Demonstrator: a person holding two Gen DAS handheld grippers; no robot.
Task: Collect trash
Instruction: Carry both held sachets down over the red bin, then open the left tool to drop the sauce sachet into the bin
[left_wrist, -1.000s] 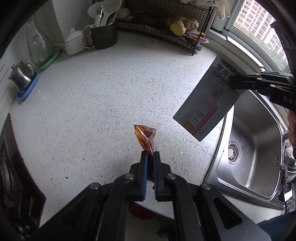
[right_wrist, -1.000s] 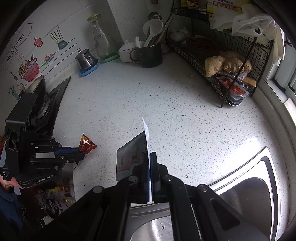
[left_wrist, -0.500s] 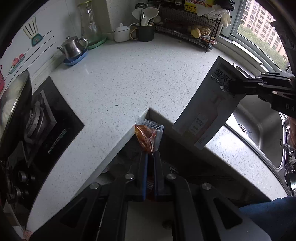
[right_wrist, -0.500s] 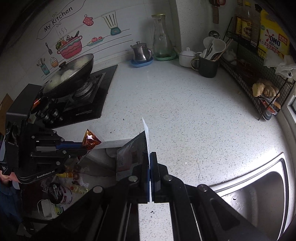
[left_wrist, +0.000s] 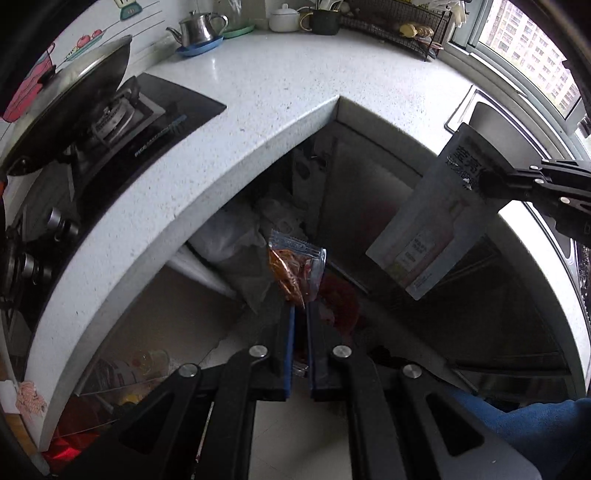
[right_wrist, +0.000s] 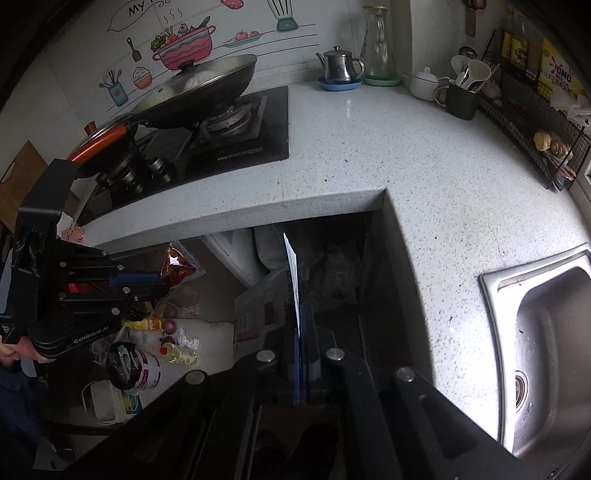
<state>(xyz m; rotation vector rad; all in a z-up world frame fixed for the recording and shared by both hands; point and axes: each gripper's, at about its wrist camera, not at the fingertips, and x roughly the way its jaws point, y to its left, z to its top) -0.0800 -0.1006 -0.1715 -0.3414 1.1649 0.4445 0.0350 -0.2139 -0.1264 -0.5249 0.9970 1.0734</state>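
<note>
Trash, a sauce packet and a pouch (both pinched in my closed fingers), has left the surface, heading binward.

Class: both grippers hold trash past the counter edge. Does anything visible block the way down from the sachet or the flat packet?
Nothing visible does. The sachet and packet hang past the counter; no bin can be made out below.

White speckled counter carries a black stove left of the sink; behind the stove, a kettle, carafe and dark mug line the wall.
</note>
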